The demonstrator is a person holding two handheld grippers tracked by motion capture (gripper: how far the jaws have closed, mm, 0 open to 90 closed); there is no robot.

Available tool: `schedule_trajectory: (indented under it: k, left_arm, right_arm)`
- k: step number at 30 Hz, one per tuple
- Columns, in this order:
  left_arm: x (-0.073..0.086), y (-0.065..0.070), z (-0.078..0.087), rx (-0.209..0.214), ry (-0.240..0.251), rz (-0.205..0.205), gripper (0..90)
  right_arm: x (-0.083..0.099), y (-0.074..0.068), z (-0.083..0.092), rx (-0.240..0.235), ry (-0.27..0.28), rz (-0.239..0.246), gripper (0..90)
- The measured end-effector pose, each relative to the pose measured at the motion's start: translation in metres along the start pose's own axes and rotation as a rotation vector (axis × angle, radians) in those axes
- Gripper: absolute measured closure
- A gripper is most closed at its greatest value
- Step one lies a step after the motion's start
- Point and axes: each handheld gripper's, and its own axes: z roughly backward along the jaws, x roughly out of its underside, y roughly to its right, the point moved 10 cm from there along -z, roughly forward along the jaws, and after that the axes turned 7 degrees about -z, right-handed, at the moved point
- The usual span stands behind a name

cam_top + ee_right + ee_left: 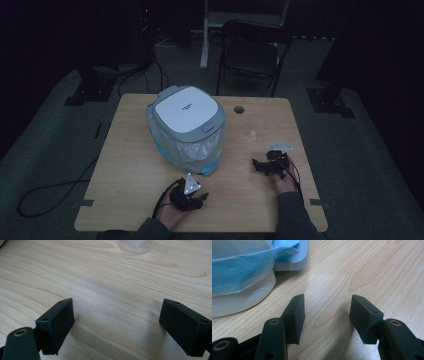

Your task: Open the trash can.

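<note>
Resting low over the wooden table (130, 150), the left gripper (192, 197) is held near the table's front edge, just in front of a white and grey bin (186, 125) that is lined with a blue-tinted plastic bag (192, 150). Its jaws are spread apart in the left gripper view, and only bare wood is seen between them (327, 312). In that view, the bin's white base (239, 302) and the overhanging blue bag (242, 272) are seen at the upper left, near the left jaw but apart from it.

The right gripper (265, 166) is held over the right part of the table, well apart from the bin. Its jaws are also spread wide in the right gripper view (116, 322), with nothing clasped between them. A small clear object (136, 245), possibly a cup or bottle, is seen at the top edge of that view, ahead of the jaws; what it is cannot be told. In the high view it appears as a faint glint (253, 134) on the wood between the bin and the right gripper.

The bin's lid (182, 107) is seen lying flat on top, and the bin stands near the table's middle.
</note>
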Motion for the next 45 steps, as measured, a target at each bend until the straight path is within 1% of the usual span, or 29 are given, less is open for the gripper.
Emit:
schedule_trajectory:
  k: [7, 10, 12, 15, 17, 20, 21, 22, 23, 27, 29, 33, 35, 37, 38, 39, 41, 44, 45]
  left_arm:
    - [0.000, 0.001, 0.000, 0.006, 0.003, -0.006, 49.3]
    - [0.000, 0.002, 0.001, 0.012, 0.005, -0.010, 51.3]
    - [-0.001, 0.003, 0.001, 0.017, 0.010, -0.011, 54.5]
    - [-0.001, 0.005, 0.001, 0.027, 0.012, -0.016, 65.0]
    - [-0.002, 0.006, 0.000, 0.032, 0.012, -0.013, 74.1]
    - [-0.005, 0.007, -0.002, 0.059, -0.006, 0.001, 86.1]
    - [-0.005, 0.007, -0.002, 0.059, -0.006, 0.001, 88.9]
    - [-0.006, 0.007, -0.002, 0.062, -0.008, 0.015, 90.0]
    - [-0.006, 0.005, -0.003, 0.062, -0.014, 0.018, 90.0]
    - [-0.008, 0.001, -0.004, 0.058, -0.011, 0.046, 90.0]
    - [-0.011, -0.001, -0.003, 0.042, -0.007, 0.041, 90.0]
    - [-0.024, -0.003, -0.004, 0.017, 0.013, 0.027, 90.0]
    - [-0.029, -0.005, -0.005, 0.010, 0.025, 0.035, 90.0]
    - [-0.032, -0.010, -0.005, -0.010, 0.026, 0.037, 90.0]
    - [-0.032, -0.010, -0.005, -0.010, 0.026, 0.037, 90.0]
    - [-0.036, -0.014, -0.005, -0.022, 0.034, 0.042, 90.0]
    - [-0.040, -0.017, -0.005, -0.036, 0.044, 0.052, 90.0]
    - [-0.046, -0.018, -0.005, -0.054, 0.057, 0.083, 90.0]
    - [-0.048, -0.017, -0.005, -0.052, 0.064, 0.095, 90.0]
  right_arm:
    - [0.000, 0.000, 0.000, -0.001, 0.000, 0.001, 11.8]
    - [0.000, 0.000, 0.000, 0.000, 0.000, 0.001, 11.8]
    - [0.000, 0.000, 0.000, 0.000, 0.000, 0.001, 11.8]
    - [0.000, 0.000, 0.000, 0.000, 0.000, 0.001, 11.8]
    - [0.000, 0.000, 0.000, -0.001, 0.000, 0.001, 11.8]
    - [0.000, 0.000, 0.000, 0.000, 0.000, 0.001, 11.8]
    - [0.000, 0.000, 0.000, 0.000, 0.000, 0.001, 11.8]
    - [0.000, 0.000, 0.000, 0.000, 0.000, 0.001, 11.8]
    - [0.000, 0.000, 0.000, 0.000, 0.000, 0.001, 11.8]
    - [0.000, 0.000, 0.000, 0.000, 0.000, 0.000, 11.8]
    - [0.000, 0.000, 0.000, 0.000, 0.000, 0.001, 11.8]
    - [0.000, 0.000, 0.000, -0.001, 0.000, 0.001, 11.8]
    - [0.000, 0.000, 0.000, -0.001, 0.000, 0.001, 11.8]
    - [0.000, 0.000, 0.000, 0.000, 0.000, 0.001, 11.8]
    - [0.000, 0.000, 0.000, 0.000, 0.000, 0.001, 11.8]
    - [0.000, 0.000, 0.000, 0.000, 0.000, 0.000, 11.8]
    - [0.000, 0.000, 0.000, 0.000, 0.000, 0.001, 11.8]
    - [0.000, 0.000, 0.000, 0.000, 0.000, 0.001, 11.8]
    - [0.000, 0.000, 0.000, -0.001, 0.000, 0.001, 11.8]
